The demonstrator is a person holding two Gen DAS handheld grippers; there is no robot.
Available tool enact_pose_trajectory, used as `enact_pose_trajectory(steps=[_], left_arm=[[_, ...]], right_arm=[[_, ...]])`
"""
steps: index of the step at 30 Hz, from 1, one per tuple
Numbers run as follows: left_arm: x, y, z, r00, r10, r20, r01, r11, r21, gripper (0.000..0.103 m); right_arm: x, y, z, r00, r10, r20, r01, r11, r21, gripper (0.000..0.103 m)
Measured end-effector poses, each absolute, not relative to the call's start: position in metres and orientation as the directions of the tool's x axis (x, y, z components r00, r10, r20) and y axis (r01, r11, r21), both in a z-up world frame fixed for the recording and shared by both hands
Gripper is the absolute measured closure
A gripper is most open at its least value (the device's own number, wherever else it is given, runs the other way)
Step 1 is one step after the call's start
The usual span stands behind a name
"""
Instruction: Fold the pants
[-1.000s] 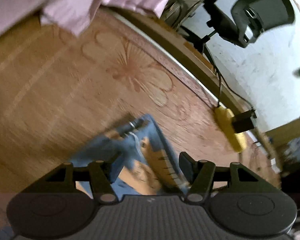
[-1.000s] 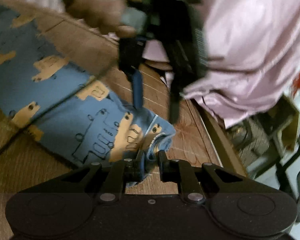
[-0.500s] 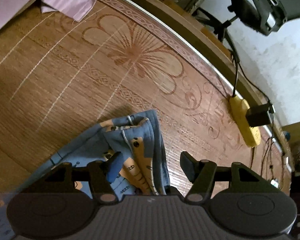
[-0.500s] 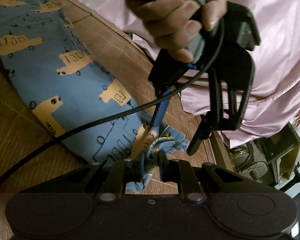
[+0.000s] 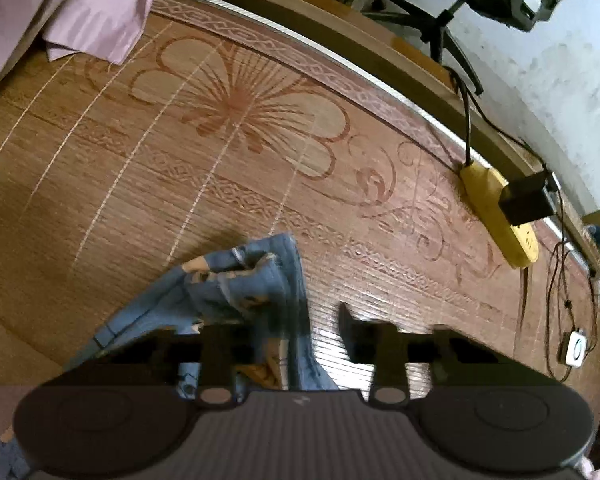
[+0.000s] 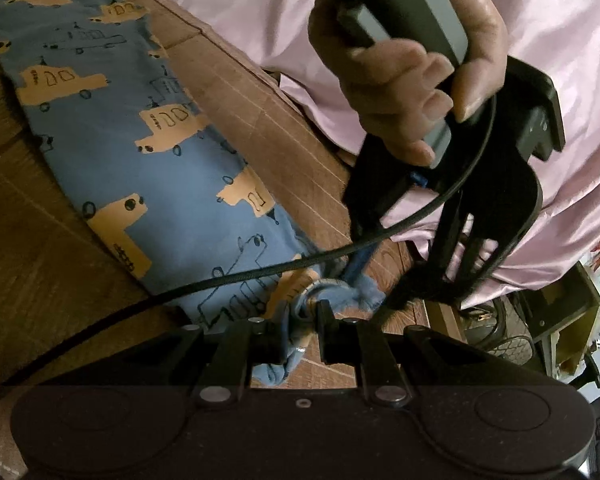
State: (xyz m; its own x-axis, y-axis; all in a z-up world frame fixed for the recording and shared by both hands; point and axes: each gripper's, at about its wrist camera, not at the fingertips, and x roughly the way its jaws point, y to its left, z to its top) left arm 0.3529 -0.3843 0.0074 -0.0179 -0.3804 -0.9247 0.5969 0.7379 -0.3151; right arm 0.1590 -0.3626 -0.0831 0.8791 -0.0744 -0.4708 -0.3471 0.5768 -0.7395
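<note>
Bamboo mat [image 5: 148, 184], blue pants [image 6: 112, 152] bunched at one end.
Right gripper [image 6: 300, 320] pinches cloth; left gripper [image 5: 296, 332] gapes wide, so the cloth may slip.

Blue car-print pants [image 6: 140, 152] flat on mat, end bunched, perhaps waistband.

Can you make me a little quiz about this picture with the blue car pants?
1. True or false: the right gripper pinches the blue pants.
2. The power strip on the mat is: A red, B yellow, C green.
3. Fill in: the left gripper stands ____, with cloth between its fingers.

Key: 1 true; 2 B; 3 open.
</note>
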Motion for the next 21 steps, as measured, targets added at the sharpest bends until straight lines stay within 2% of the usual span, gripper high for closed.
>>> enact_pose_trajectory(steps=[2, 5, 13, 21], left_arm=[[0.353, -0.383, 0.006, -0.008, -0.379, -0.925, 0.602, 0.737, -0.307, 0.091], [0.352, -0.376, 0.008, 0.006, -0.403, -0.915, 0.598, 0.735, -0.320, 0.095], [0.351, -0.339, 0.030, 0.045, -0.564, -0.825, 0.522, 0.717, -0.462, 0.096], [0.340, -0.267, 0.069, 0.081, -0.686, -0.723, 0.470, 0.666, -0.579, 0.096]], right_arm=[[0.158, -0.362, -0.083, 0.879, -0.073, -0.471, -0.348, 0.576, -0.740, 0.089], [0.159, -0.365, -0.081, 0.879, -0.076, -0.470, -0.345, 0.579, -0.738, 0.089], [0.159, -0.370, -0.051, 0.900, -0.102, -0.424, -0.247, 0.681, -0.689, 0.089], [0.142, -0.337, -0.002, 0.930, 0.006, -0.368, -0.235, 0.778, -0.582, 0.089]])
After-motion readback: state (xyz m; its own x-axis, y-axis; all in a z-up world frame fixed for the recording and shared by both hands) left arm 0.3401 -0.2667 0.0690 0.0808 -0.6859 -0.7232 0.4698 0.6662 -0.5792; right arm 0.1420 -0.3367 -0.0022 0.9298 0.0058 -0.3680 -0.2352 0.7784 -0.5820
